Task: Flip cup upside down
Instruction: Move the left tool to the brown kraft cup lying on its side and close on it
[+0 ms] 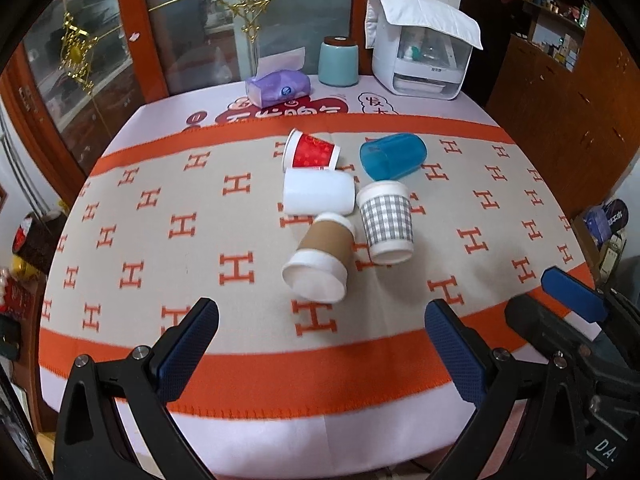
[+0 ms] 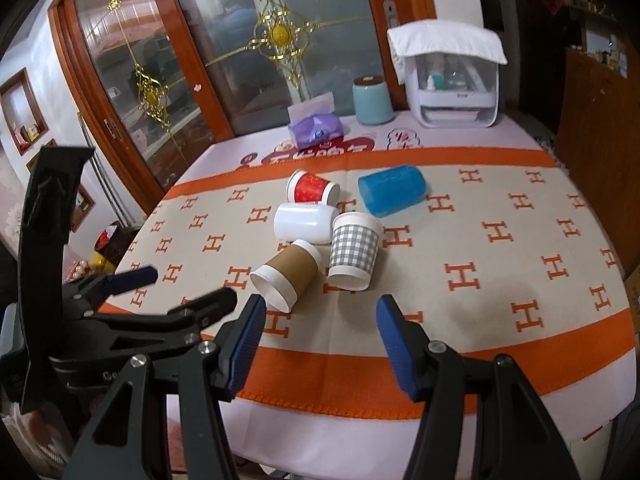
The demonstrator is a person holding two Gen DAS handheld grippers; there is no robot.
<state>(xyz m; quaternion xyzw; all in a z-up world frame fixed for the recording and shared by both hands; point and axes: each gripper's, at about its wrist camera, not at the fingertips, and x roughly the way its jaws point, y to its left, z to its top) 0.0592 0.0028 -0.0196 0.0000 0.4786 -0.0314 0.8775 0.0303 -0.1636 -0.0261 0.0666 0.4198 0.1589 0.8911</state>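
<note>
Several cups lie in a cluster on the H-patterned cloth. A brown-sleeved paper cup point(image 1: 318, 258) point(image 2: 288, 274) lies on its side, mouth toward me. A grey-checked cup point(image 1: 387, 222) point(image 2: 354, 250) leans beside it. A plain white cup point(image 1: 318, 192) point(image 2: 306, 222), a red paper cup point(image 1: 312, 151) point(image 2: 312, 188) and a blue plastic cup point(image 1: 394, 156) point(image 2: 392, 190) lie on their sides behind. My left gripper point(image 1: 320, 344) is open and empty, just in front of the brown cup. My right gripper point(image 2: 320, 332) is open and empty, near the table's front edge; it also shows in the left wrist view point(image 1: 572, 300).
At the table's back stand a purple tissue pack point(image 1: 278, 86) point(image 2: 316, 130), a teal canister point(image 1: 338, 60) point(image 2: 372, 100) and a white appliance under a cloth point(image 1: 424, 50) point(image 2: 452, 80). Glass doors with gold ornaments stand behind. A wooden cabinet point(image 1: 560, 92) is at the right.
</note>
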